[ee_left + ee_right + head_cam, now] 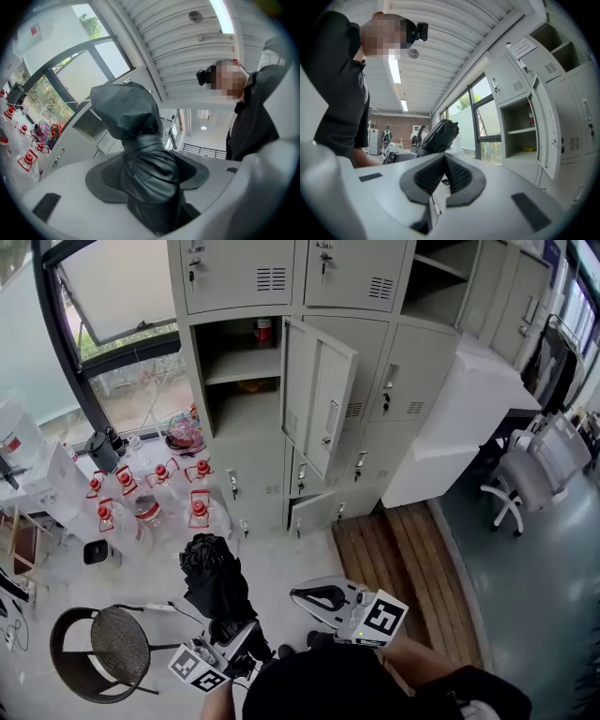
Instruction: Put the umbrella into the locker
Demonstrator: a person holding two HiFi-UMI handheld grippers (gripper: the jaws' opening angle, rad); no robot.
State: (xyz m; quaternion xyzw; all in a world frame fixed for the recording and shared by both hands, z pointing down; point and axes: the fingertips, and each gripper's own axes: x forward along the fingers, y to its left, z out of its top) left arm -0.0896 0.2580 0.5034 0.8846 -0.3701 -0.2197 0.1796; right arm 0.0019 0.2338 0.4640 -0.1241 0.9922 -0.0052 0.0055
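Left gripper view: the umbrella (pixel 140 154) covers most of both pads of the left gripper (pixel 149 174); its lower end is out of sight between the jaws. Right gripper view: the body of the right gripper (pixel 444 159) hides the umbrella's lower part. Open locker (pixel 199 381): a red item (pixel 263 331) and a yellow item (pixel 251 385) on the shelves are too small to identify.
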